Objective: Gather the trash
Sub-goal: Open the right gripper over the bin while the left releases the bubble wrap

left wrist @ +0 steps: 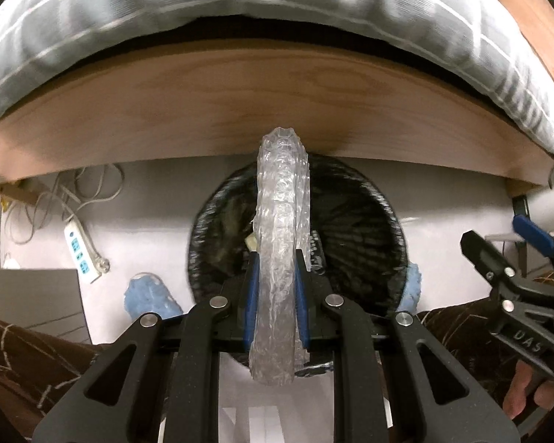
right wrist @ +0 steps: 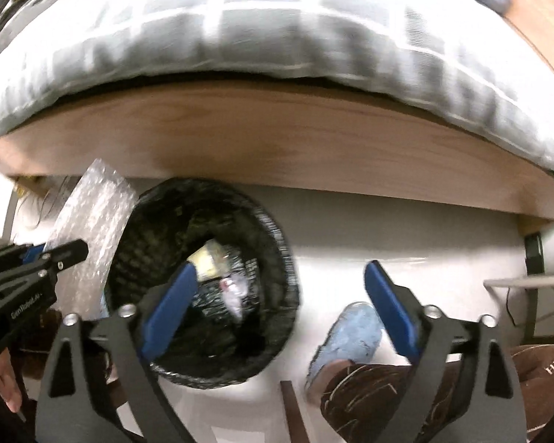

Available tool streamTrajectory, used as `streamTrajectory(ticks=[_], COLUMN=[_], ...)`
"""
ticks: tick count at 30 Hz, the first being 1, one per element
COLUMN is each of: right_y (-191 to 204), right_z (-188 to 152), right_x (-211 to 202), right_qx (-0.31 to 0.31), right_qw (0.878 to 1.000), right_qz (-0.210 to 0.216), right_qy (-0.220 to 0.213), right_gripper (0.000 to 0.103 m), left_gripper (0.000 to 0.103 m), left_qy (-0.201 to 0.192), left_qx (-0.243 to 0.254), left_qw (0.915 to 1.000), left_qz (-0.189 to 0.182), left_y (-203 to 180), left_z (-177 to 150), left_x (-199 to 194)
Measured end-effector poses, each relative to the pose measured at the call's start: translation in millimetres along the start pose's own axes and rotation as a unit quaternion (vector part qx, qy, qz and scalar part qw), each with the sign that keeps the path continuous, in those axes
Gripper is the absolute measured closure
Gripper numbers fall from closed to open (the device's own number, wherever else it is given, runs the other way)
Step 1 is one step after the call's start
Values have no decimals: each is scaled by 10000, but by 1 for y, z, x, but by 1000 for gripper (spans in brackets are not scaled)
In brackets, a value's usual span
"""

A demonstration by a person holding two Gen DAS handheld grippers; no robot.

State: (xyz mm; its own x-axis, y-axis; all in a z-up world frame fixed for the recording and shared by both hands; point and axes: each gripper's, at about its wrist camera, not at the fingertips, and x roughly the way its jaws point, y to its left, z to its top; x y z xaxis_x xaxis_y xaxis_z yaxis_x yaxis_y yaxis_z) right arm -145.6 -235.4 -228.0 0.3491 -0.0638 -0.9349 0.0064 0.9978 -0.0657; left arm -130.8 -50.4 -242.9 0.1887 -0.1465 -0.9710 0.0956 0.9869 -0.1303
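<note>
Directly over the black-lined bin (left wrist: 351, 221), the left gripper (left wrist: 276, 254) pinches a folded bubble wrap sheet (left wrist: 280, 258), ready to drop; the right gripper (right wrist: 280, 288), spread wide and empty, hangs at the bin's right rim.

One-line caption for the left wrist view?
Left gripper holds bubble wrap above the black-lined trash bin beside the bed.

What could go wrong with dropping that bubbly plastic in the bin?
The bubble wrap is long and stiff-looking, clamped in the left tongs. Seen from the right tongs, which are open and empty, it hangs beside the trash bin's rim, not over it, so it might fall on the floor. Released over the bin, it might catch on the rim and stick out.
</note>
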Motion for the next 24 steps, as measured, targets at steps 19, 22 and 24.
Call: streamTrajectory(ticks=[19, 22, 24], right_y=[-36, -30, -29], right_z=[-3, 2, 4], right_x=[-1, -7, -12], right_qx=[339, 258, 239], right_qw=[9990, 9991, 9990], right_qz=[-262, -273, -266], right_qy=[-82, -187, -263], right_gripper=[8, 8, 8], left_gripper=[21, 14, 9], left_qy=[-294, -409, -495], left_qx=[285, 200, 171], left_qw=[9991, 9987, 9983], left_qz=[145, 210, 270], left_y=[-33, -26, -23], left_z=[3, 5, 7], left_x=[4, -1, -6])
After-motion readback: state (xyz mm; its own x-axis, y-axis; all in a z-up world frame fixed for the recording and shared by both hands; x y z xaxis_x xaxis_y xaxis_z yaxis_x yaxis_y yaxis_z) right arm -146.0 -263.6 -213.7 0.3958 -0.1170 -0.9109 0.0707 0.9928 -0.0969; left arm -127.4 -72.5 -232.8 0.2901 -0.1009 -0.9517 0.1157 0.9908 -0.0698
